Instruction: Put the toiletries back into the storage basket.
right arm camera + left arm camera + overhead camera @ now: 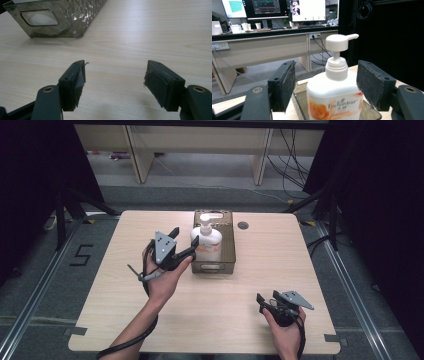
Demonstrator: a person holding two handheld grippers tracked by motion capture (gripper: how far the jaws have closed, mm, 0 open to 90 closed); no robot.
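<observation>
White pump bottle stands in bin, left gripper fingers open astride it; withdraw level, avoiding pump. Right gripper rests open on worktop.

Lotion bottle base: cut off by the bottom edge of the left gripper view.
Label small print: too blurred to read.
Tinted bin: top and left side cut off at the upper left of the right gripper view.
Bin floor: hidden behind the bottle in the high view.
</observation>
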